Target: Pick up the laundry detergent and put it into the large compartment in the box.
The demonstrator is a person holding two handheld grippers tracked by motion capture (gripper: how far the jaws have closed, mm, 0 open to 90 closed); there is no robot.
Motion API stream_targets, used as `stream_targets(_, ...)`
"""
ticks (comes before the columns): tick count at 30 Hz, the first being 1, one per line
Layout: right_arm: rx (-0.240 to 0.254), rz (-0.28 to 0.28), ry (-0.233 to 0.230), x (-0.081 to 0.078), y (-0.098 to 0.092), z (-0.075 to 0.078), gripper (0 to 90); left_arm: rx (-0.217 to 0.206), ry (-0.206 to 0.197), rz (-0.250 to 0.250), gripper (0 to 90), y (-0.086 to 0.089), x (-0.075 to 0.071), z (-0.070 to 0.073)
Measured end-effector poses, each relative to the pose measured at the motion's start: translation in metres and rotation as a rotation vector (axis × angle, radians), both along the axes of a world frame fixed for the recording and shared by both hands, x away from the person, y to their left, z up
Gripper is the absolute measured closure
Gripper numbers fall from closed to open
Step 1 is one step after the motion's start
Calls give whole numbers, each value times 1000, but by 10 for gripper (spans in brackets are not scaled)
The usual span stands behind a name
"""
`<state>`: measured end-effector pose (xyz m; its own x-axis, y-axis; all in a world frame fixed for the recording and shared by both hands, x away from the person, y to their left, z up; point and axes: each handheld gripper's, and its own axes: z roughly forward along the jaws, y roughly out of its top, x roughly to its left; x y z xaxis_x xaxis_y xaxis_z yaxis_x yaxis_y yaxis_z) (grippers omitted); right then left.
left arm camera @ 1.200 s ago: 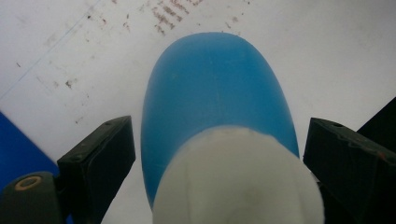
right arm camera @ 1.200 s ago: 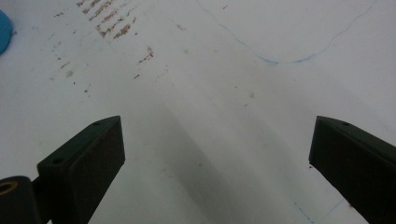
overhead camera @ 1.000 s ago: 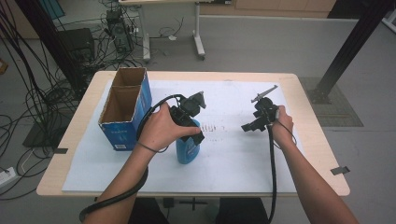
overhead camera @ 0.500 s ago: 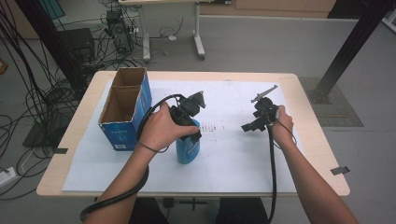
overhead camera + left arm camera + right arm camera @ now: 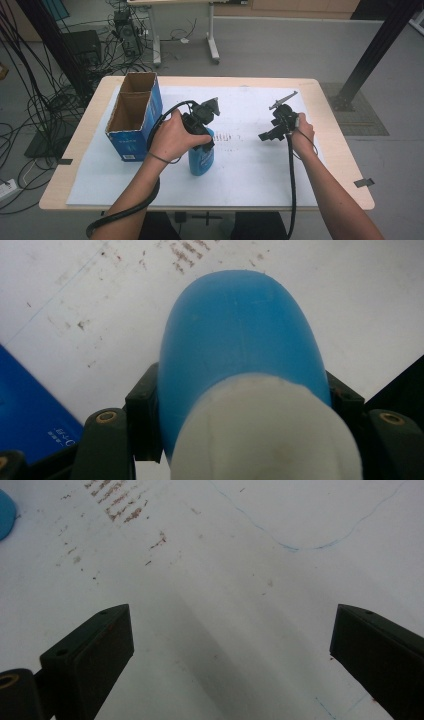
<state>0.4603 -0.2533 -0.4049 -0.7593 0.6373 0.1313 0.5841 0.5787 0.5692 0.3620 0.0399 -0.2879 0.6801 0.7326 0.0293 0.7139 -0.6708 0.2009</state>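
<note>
A blue bottle [image 5: 201, 160] with a white cap [image 5: 265, 435] stands upright on the white paper, left of the table's middle. My left gripper [image 5: 202, 137] reaches down onto its top. In the left gripper view the bottle [image 5: 240, 340] sits between the jaws, whose pads [image 5: 143, 412] press on its shoulder from both sides; the jaws have just been closing on it. My right gripper [image 5: 269, 132] hovers over the paper to the right, apart from the bottle. It [image 5: 232, 645] is open with nothing but bare paper between its fingers.
A tall blue cardboard box [image 5: 131, 145] with two open compartments stands at the table's left, close beside the bottle and my left hand. The white sheet [image 5: 250, 170] covers most of the tabletop and carries faint brown marks. Cables trail off the near edge.
</note>
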Motion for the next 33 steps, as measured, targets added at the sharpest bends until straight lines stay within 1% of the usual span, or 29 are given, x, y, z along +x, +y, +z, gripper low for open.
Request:
stream_targets(13,-2,0,1,0,0,0,36,-7,-2,4,365,0,0,0)
stream_targets(29,-7,5,-1,1,1,0,37,-8,-7,7,364,0,0,0)
stream_targets(33,-5,4,0,1,1,0,37,-4,-9,1,364,0,0,0)
